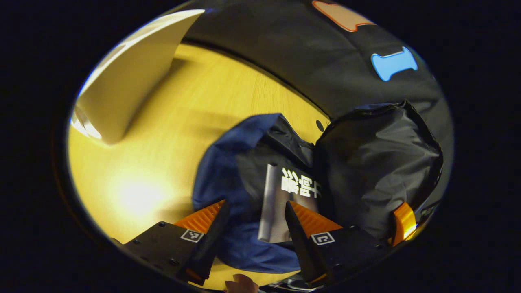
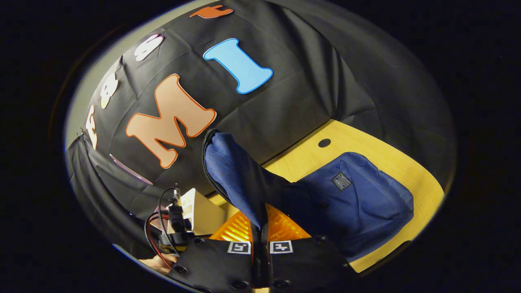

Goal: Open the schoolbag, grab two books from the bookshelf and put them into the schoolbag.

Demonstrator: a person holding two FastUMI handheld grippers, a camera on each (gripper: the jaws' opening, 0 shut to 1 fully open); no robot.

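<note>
Schoolbag first: a dark blue fabric backpack (image 2: 358,199) lies on the yellow wooden tabletop (image 2: 366,142), its body stretching away to the right in the right gripper view. Its zip-edged front flap (image 2: 232,171) is pulled up, standing nearly upright from the right gripper (image 2: 260,232), whose two fingers are pressed together on the cloth.

In the left gripper view the opened mouth of the bag shows its black lining (image 1: 378,162) held back, and a thin grey-and-black book with white lettering (image 1: 285,195) stands in the opening. The left gripper (image 1: 256,228) has its fingers spread apart, one on each side of that book's lower part; I judge they are not pressing it, though the fisheye makes contact hard to settle. The book's long axis runs straight away from this gripper, down into the bag, so the left hand is the nearer one for any push deeper.

Farther off, a pale cream box-like bookshelf (image 1: 130,77) stands at the table's far left, well apart from the bag. The other gripper's finger (image 1: 405,221) peeks at the lining's edge.
</note>
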